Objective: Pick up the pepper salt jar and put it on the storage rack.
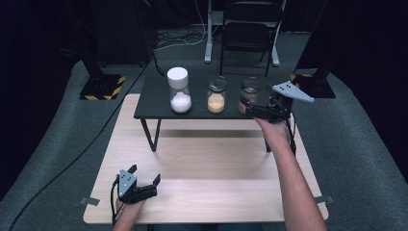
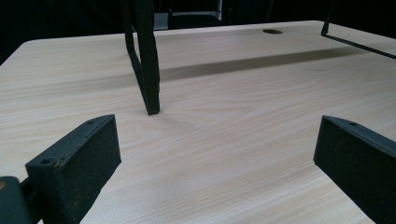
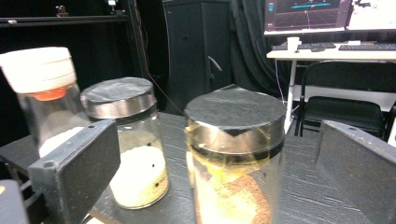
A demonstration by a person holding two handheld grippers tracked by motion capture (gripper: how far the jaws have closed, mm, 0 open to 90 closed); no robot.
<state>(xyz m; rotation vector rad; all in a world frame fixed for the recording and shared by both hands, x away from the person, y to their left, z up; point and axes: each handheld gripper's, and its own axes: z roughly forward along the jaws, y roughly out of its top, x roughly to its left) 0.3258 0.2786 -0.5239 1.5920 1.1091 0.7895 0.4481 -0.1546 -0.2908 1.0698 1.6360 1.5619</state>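
Glass jar with brown powder (image 3: 236, 168), dark-lidded, upright: rightmost of three on black raised shelf (image 1: 154, 103), far right of desk (image 1: 202, 192), between spread jaws of right tool (image 1: 255, 109). Left of it, yellow-grain jar (image 1: 216, 96), then white-capped jar (image 1: 179, 90) of white powder. Left tool (image 1: 144, 182): spread, near left.

A raised shelf (image 1: 197, 113) stands on the far half of the table (image 1: 207, 187), with three jars in a row along it: left jar (image 1: 179, 90), middle jar (image 1: 216, 95), right jar (image 1: 249, 94). The right tongs (image 1: 246, 107) sit at the shelf's right end, jaws apart on either side of the right jar, the other two jars beyond it to the left. The left tongs (image 1: 144, 174) rest low over the table's near left corner, jaws apart, facing the shelf's left leg (image 2: 147, 60).
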